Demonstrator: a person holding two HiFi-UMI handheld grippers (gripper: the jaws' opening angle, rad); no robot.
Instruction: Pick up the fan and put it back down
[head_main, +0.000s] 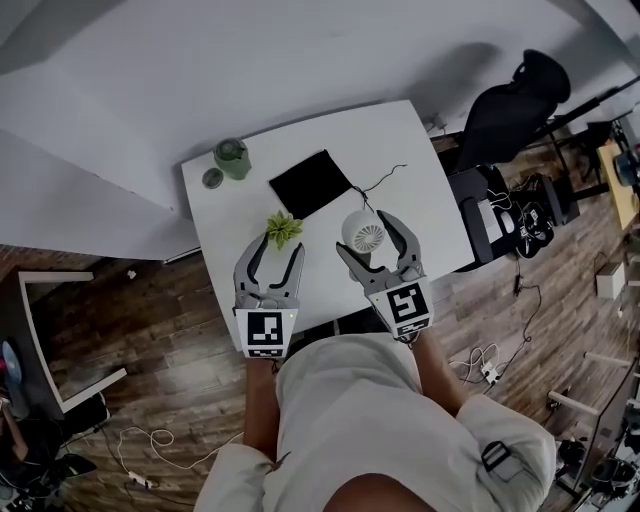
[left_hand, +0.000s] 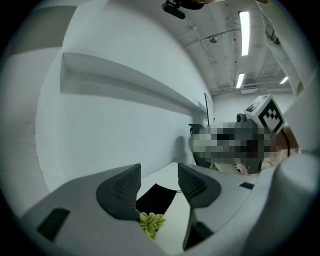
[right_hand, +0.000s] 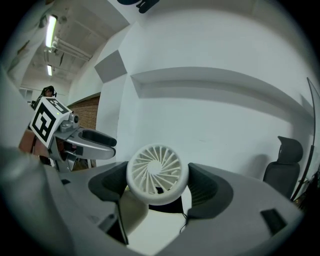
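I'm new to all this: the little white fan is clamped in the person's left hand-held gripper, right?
Not quite. The fan is clamped in the right hand-held gripper, as the right gripper view shows, with a jaw on each side of it. The left hand-held gripper is open and has nothing between its jaws.

White fan (right_hand: 157, 173): matt plastic with a smooth, finned grille. The right gripper (right_hand: 159, 186) and left gripper (left_hand: 159, 182) have matt grey plastic shells, with darker, finely ridged pads (left_hand: 122, 187). The table (head_main: 400, 140) has a smooth, matt white top. The black mat (head_main: 310, 183) looks like soft, dull cloth. The floor (head_main: 170, 340) is dark wood planking.
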